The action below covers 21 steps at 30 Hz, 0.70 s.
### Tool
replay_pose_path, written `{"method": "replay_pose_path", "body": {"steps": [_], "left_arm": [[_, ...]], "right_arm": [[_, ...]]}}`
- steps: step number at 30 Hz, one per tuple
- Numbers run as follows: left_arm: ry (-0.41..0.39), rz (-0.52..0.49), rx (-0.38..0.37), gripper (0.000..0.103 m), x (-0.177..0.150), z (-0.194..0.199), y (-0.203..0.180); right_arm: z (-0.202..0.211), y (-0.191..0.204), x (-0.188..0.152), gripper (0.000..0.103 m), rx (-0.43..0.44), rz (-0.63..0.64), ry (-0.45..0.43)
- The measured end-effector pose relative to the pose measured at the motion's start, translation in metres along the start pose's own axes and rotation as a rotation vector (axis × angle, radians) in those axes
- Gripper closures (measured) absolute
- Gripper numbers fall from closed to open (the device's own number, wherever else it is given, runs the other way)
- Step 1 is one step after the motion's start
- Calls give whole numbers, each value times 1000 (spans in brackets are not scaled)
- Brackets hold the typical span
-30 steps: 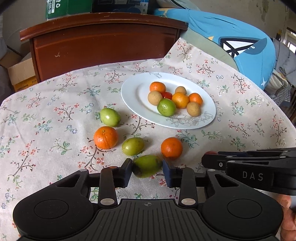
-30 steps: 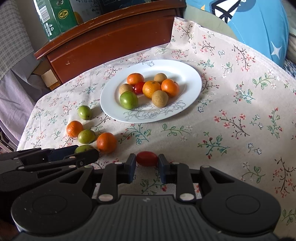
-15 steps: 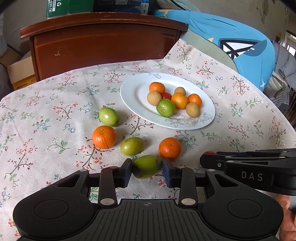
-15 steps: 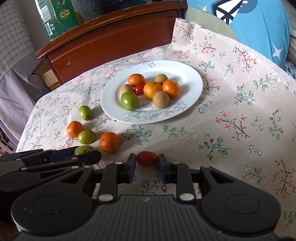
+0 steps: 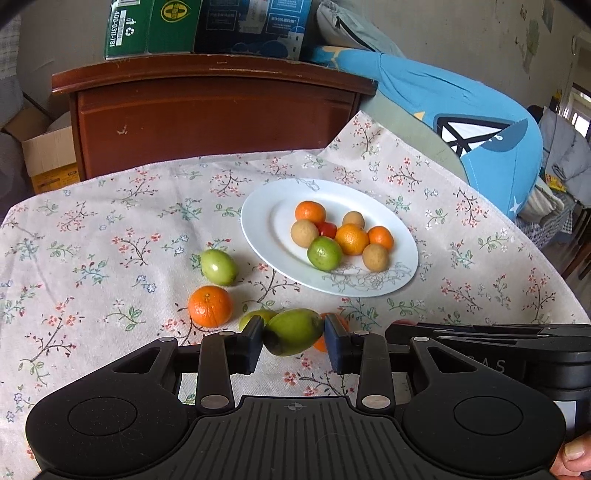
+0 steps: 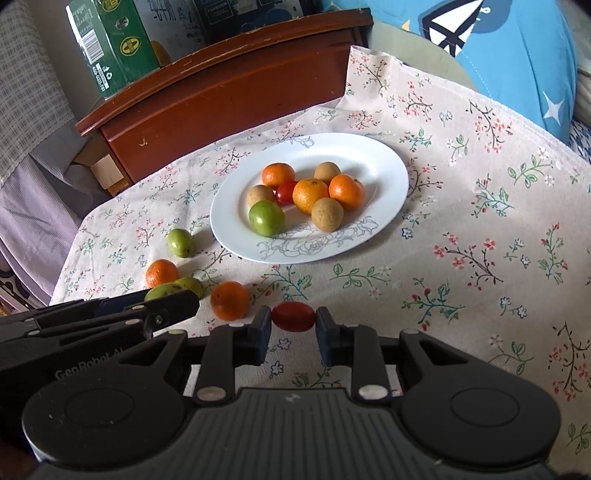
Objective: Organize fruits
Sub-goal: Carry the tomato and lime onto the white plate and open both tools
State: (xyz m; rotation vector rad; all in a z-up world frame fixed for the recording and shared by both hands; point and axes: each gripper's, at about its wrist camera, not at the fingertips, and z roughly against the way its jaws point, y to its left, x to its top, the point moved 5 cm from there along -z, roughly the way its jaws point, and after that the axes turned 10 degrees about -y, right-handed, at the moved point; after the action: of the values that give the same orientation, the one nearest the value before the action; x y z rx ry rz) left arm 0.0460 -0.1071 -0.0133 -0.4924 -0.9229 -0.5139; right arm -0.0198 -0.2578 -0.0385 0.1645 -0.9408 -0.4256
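Holding since a second ago: left gripper (image 5: 294, 341) jaws pinching a green fruit (image 5: 293, 331), now lifted off the table; right gripper (image 6: 293, 334) jaws pinching a red tomato (image 6: 293, 316); both ready for the plate (image 5: 260, 221).

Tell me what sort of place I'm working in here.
Most likely a lived-in home, perhaps a bedroom or spare room: a table under a floral tablecloth, a dark wooden cabinet stacked with cardboard boxes, and blue bedding heaped just behind the table.
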Motion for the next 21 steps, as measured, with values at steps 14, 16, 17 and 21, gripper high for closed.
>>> {"method": "replay_pose_path", "body": {"steps": [14,16,17,21], "left_arm": [[-72,83,-62,70,51,-11,9],[-78,83,-63,70,57,-17,11],[-82,82,-64,70,60,-21,11],[-85,97,-62,70,67,-36,17]], "right_arm": [[-2,6,79,77,104,-4,-103],[-8,9,92,77,108,31,-123],[-12,9,98,77,111,41,-129],[-30,7,110,77,114,52,-137]]}}
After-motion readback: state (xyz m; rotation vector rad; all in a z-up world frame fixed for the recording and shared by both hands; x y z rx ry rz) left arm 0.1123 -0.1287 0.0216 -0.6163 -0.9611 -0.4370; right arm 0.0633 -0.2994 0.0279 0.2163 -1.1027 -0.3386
